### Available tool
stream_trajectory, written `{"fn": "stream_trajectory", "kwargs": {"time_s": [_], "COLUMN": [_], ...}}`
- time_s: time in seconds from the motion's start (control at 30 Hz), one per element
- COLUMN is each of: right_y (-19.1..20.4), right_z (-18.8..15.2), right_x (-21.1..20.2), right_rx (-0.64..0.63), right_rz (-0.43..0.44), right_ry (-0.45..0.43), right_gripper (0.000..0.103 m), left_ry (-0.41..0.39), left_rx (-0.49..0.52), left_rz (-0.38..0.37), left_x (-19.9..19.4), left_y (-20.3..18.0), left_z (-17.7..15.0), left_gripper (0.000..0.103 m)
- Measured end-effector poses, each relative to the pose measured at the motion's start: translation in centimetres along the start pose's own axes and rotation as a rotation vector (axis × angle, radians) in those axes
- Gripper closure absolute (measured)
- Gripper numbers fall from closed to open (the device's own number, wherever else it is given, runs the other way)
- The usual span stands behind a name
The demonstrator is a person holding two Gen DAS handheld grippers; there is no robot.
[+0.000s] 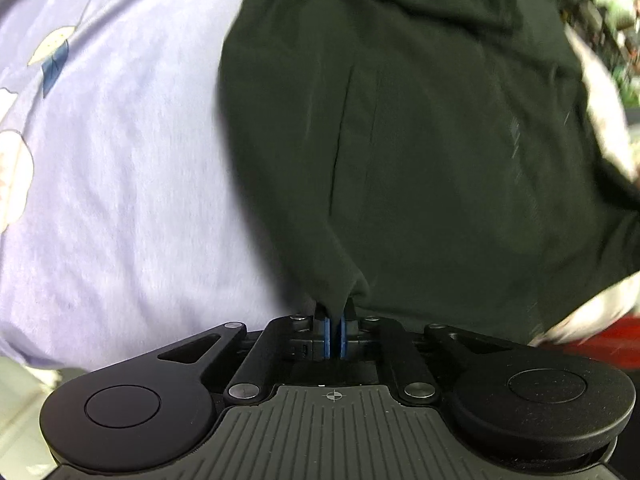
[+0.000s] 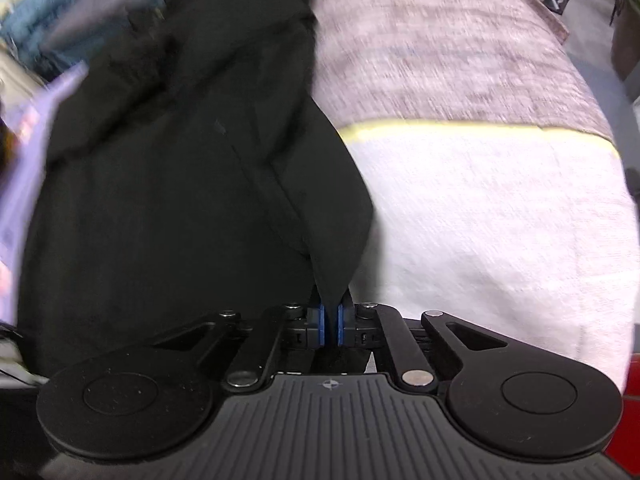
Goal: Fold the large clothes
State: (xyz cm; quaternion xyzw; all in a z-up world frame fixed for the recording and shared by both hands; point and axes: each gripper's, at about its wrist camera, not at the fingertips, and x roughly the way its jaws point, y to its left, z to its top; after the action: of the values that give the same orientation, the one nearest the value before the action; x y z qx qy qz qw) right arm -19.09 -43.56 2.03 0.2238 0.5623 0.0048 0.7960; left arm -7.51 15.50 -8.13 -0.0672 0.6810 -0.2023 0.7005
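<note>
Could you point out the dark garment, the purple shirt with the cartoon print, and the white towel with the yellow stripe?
dark garment (image 1: 400,140): left wrist view, middle of its draped cloth.
purple shirt (image 1: 132,184): left wrist view, plain part beside the print.
white towel (image 2: 500,220): right wrist view, white part below the yellow stripe.

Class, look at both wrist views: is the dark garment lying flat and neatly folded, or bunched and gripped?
Bunched and gripped. The dark garment shows creases, its fabric pinched in the left gripper and right gripper.

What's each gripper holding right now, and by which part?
Both hold the dark garment: left gripper pinches a bunched fold at its near edge; right gripper pinches a corner of its near edge.
</note>
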Motion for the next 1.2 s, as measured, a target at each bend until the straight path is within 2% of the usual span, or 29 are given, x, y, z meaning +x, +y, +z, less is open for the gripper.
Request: {"fn": "stream_trajectory", "kwargs": {"time_s": [0.07,0.2,0.33,0.4,0.53,0.6,0.67,0.73,0.8,0.9,1.0,1.1,1.13,1.17,1.2], "right_y": [0.5,1.6,1.2,0.8,-0.6,-1.2,-0.8,0.5,1.3,2.1,2.0,1.7,1.7,1.8,2.0], "right_z": [2.2,7.9,14.8,18.8,26.9,30.7,33.4,35.6,36.2,36.8,36.8,36.8,36.8,36.7,36.8], "right_x": [-1.3,-2.7,-2.6,-1.7,2.3,5.5,8.2,11.3,13.3,15.5,16.8,17.8,18.3,18.6,18.9], "right_rx": [0.029,0.060,0.119,0.130,0.232,0.299,0.302,0.260,0.239,0.208,0.197,0.201,0.198,0.191,0.188], "right_rz": [0.093,0.239,0.343,0.362,0.351,0.327,0.274,0.220,0.173,0.110,0.097,0.085,0.077,0.069,0.063], "right_ry": [-0.052,-0.153,-0.231,-0.263,-0.302,-0.314,-0.319,-0.316,-0.306,-0.301,-0.324,-0.315,-0.313,-0.310,-0.313], "right_gripper": [0.096,0.096,0.096,0.096,0.096,0.096,0.096,0.096,0.096,0.096,0.096,0.094,0.090,0.087,0.081], "left_ry": [-0.048,-0.202,-0.343,-0.401,-0.471,-0.491,-0.485,-0.472,-0.466,-0.472,-0.462,-0.442,-0.445,-0.453,-0.464], "left_rx": [-0.041,-0.108,-0.145,-0.159,-0.191,-0.247,-0.281,-0.289,-0.305,-0.361,-0.400,-0.433,-0.454,-0.484,-0.517], "left_rz": [-0.049,-0.109,-0.127,-0.124,-0.074,-0.054,-0.019,0.037,0.086,0.093,0.092,0.096,0.086,0.073,0.066], "left_x": [-1.5,-5.3,-8.4,-9.7,-9.5,-8.2,-6.3,-4.6,-3.2,-3.4,-2.6,-1.8,-1.9,-1.7,-1.8], "left_y": [0.2,0.9,1.7,2.0,2.6,2.5,2.2,1.5,1.1,2.2,3.6,4.6,4.9,5.4,5.8], "left_z": [2.2,8.6,15.8,20.1,28.0,31.6,34.8,36.7,37.8,38.3,39.0,39.2,39.0,38.9,38.7], "left_gripper": [0.060,0.060,0.061,0.062,0.068,0.069,0.068,0.068,0.068,0.067,0.066,0.055,0.052,0.027,0.011]}}
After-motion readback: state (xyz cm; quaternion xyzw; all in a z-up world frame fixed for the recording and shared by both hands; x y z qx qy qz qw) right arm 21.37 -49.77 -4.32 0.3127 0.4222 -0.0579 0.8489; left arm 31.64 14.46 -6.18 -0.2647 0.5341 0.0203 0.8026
